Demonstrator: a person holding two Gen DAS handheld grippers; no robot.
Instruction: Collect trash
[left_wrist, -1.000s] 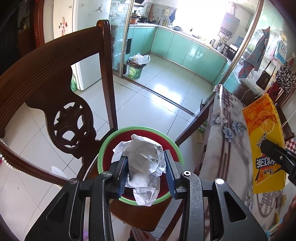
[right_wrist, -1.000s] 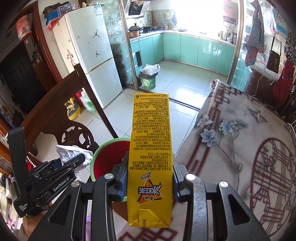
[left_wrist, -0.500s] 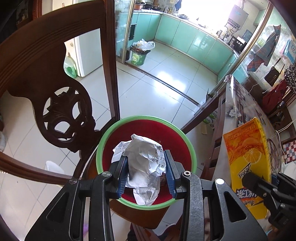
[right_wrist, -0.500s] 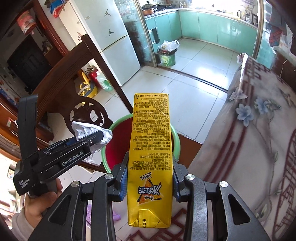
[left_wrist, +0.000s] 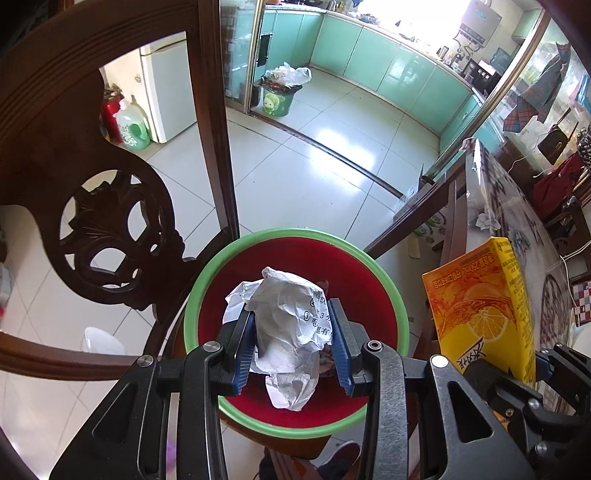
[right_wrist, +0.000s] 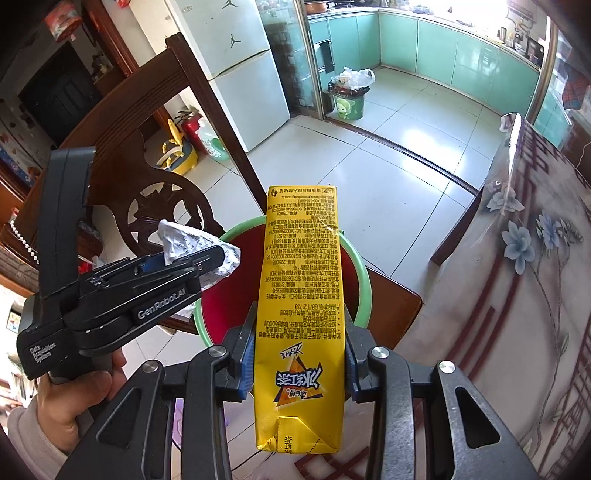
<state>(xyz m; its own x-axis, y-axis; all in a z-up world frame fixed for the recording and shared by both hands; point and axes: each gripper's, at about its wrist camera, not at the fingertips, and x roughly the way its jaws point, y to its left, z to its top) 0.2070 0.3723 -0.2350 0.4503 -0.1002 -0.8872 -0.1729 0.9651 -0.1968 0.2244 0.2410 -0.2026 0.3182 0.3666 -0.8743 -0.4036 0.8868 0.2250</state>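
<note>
My left gripper (left_wrist: 292, 339) is shut on a crumpled white paper (left_wrist: 286, 325) and holds it just above a red bin with a green rim (left_wrist: 258, 421) that stands on a wooden chair seat. My right gripper (right_wrist: 300, 354) is shut on a yellow juice carton (right_wrist: 301, 280), held upright over the bin's right side (right_wrist: 360, 273). The carton also shows at the right of the left wrist view (left_wrist: 480, 310). The left gripper with the paper (right_wrist: 195, 247) shows at the left of the right wrist view.
The carved wooden chair back (left_wrist: 92, 206) rises left of the bin. A table with a floral cloth (right_wrist: 524, 280) stands to the right. A full green waste bin (right_wrist: 347, 99) stands by the kitchen doorway across the tiled floor.
Both grippers have moved forward and down toward the red bin. The bin looks larger and the carton has come closer to the left gripper. Both holds are unchanged.
</note>
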